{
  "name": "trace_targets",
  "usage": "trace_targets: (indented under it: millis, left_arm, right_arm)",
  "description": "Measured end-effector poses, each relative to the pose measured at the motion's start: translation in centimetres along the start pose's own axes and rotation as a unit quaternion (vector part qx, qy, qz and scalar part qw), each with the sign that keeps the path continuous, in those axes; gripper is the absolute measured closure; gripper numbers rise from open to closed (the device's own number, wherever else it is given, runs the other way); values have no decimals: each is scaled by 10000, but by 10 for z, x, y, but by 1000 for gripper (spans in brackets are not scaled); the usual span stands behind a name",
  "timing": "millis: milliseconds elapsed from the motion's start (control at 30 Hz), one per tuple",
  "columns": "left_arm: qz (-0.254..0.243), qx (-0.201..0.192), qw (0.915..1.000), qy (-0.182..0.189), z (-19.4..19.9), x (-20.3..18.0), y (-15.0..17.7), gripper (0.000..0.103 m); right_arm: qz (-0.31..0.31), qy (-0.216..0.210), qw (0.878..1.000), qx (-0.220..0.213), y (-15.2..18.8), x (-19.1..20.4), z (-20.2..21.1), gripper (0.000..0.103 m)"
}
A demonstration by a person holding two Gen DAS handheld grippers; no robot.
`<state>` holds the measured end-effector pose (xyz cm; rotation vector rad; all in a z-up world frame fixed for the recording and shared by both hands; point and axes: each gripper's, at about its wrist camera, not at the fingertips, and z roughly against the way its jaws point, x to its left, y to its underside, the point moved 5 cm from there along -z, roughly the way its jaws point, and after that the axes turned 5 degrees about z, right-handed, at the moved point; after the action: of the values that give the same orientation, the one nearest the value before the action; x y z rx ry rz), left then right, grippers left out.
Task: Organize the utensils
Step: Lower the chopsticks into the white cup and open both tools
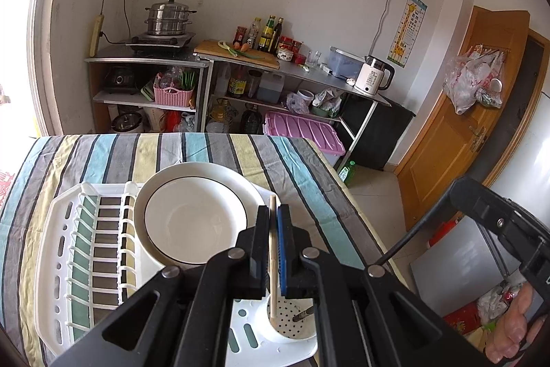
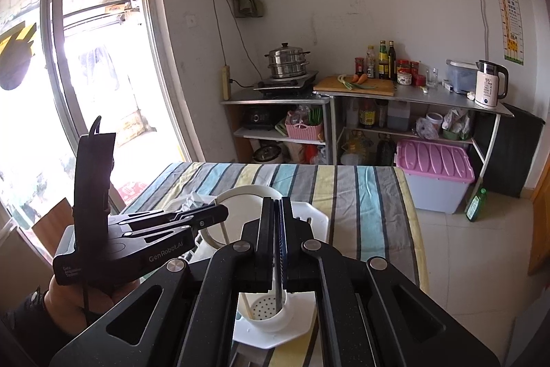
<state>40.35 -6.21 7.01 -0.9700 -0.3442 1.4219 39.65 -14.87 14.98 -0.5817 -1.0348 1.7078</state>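
Utensils are being carried toward the white perforated holder cup (image 1: 292,320) at the near corner of the white dish rack (image 1: 68,229), which is sitting on the striped cloth over the table (image 1: 206,150). The left tool (image 1: 274,239) is clamping a pale wooden chopstick (image 1: 273,263) between its closed jaws, and the chopstick's lower end is dipping into the cup, close to the near wall. The right tool (image 2: 278,239) is also closed, pinching a thin dark metal utensil (image 2: 277,293) whose lower end is hanging just over the cup's mouth; its type is hard to tell, since only a narrow shaft shows. A white plate (image 1: 192,212) is lying in the rack just beyond the cup.

Both pieces are heading for the same small opening at once, and that is the main risk. If the two tools crowd together, the shafts could knock against each other or against the rim, and a piece could twist in its grip. A chopstick released while leaning could tip out over the rim onto the cloth. The cup looks light, so a sideways push from either shaft could shift or topple it. Another metal piece (image 1: 304,313) seems to be resting inside already, which leaves less room.
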Motion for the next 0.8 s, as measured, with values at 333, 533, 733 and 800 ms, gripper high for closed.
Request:
trace_targets:
  millis: [333,533,733,800]
  left_arm:
    - [-7,28,9998,-209,2,12,6,97]
    - [-40,-29,9996,-281,11,14,9,96]
    - [-35,-33,9995,-310,18,17,15,94]
    - [-21,-32,9994,-336,20,19,18,89]
  right_arm:
    - [-24,76,9999,116,2,-9,6,100]
    - [-14,167,9998,146,7,-11,11,88]
    - [-65,170,9997,143,13,-13,17,88]
    - [-69,164,9998,130,15,-13,20,88]
